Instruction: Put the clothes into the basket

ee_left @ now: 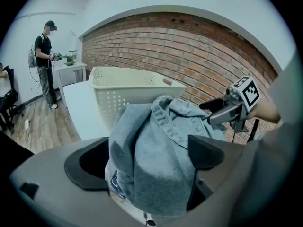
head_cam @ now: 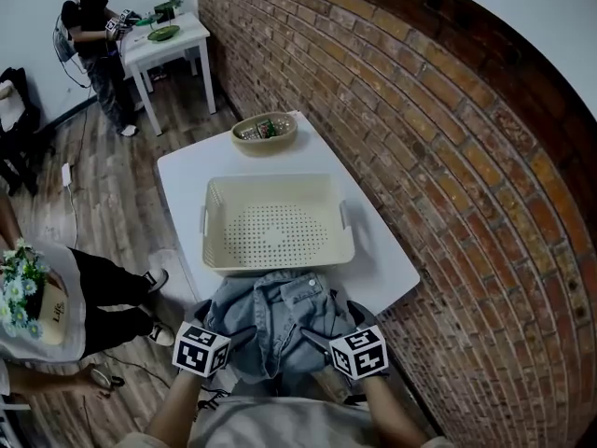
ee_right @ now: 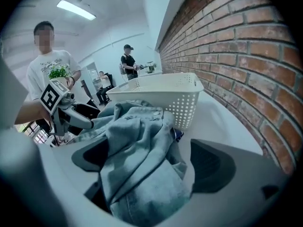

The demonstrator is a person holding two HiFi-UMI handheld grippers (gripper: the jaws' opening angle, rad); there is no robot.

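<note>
A light blue denim garment (head_cam: 275,320) lies bunched on the near edge of the white table (head_cam: 191,171), hanging partly over it. The cream perforated basket (head_cam: 278,261) stands just beyond it with nothing inside. My left gripper (head_cam: 210,314) is at the garment's left side and my right gripper (head_cam: 340,317) at its right. In the left gripper view the denim (ee_left: 156,145) lies loosely between wide-apart jaws of the left gripper (ee_left: 147,160), which is open. The right gripper view shows the same: cloth (ee_right: 137,145) heaped between the spread jaws of the open right gripper (ee_right: 151,167).
A small woven bowl (head_cam: 264,131) with green items sits at the table's far end. A brick wall (head_cam: 448,157) runs along the right. One person (head_cam: 42,297) stands close at the left; another (head_cam: 93,35) stands by a second white table (head_cam: 173,40) at the back.
</note>
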